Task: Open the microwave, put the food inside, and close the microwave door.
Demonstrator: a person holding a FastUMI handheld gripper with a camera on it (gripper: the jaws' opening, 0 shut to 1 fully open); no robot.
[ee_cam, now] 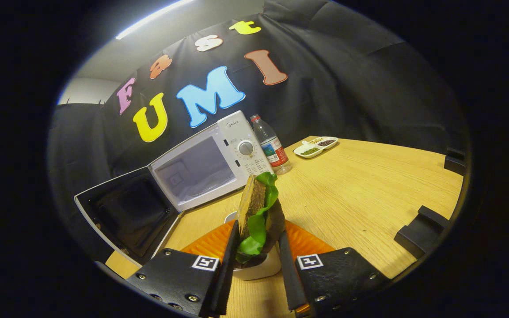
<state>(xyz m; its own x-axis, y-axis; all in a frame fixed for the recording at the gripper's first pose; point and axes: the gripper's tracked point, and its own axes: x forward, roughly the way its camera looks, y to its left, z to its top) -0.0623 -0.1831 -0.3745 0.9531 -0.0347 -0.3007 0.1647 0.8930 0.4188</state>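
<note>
Already the microwave (201, 170) stands with its door (128, 212) swung wide to the left, its cavity facing the near side of the wooden table (369, 198). That cavity lies ahead and to the left of the gripper (259, 260), so the coming move is likely a carry forward and leftward into the opening. The open door hangs to the left of that path and seems not to block it, though the cavity's right edge and the control panel sit close to the line of travel.

Nearer, an orange plate (303, 240) lies just under and behind the fingers, with a small white cup (259, 267) below the food. Between the fingers a sandwich (256, 212) with green lettuce stands on end, its long axis pointing up and away; both fingers press its sides, so it is gripped.

Right of the microwave stands a water bottle (272, 148), and farther right a small divided dish (316, 146), both well clear.
</note>
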